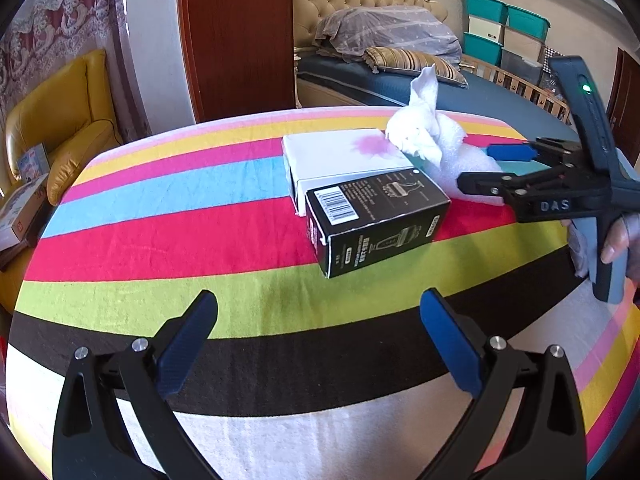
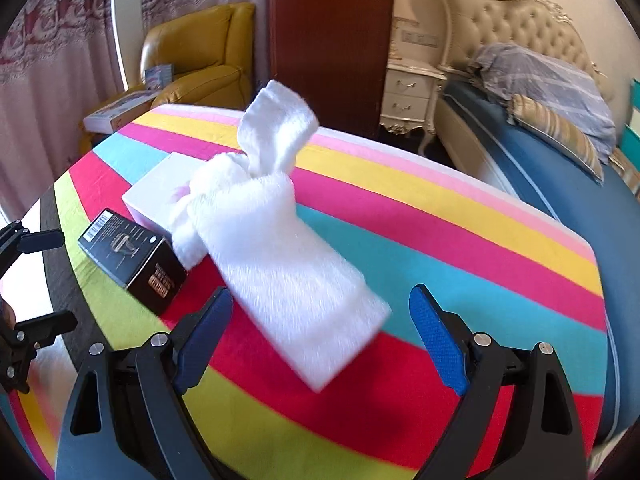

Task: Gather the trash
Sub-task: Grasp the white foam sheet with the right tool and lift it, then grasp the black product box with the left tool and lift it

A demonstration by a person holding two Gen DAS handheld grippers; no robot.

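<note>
A black carton with a barcode lies on the striped tablecloth, against a white box with a pink stain. A knotted white foam sheet rests behind them. In the right wrist view the foam sheet lies just ahead of my right gripper, with the black carton and the white box to its left. My right gripper is open, its fingers on either side of the foam's end. My left gripper is open and empty, short of the black carton; it also shows at the left edge of the right wrist view.
A yellow armchair with flat boxes stands left of the table. A dark wooden cabinet and a bed with pillows lie behind. Stacked teal and white storage bins stand at the back right. A white nightstand is beside the bed.
</note>
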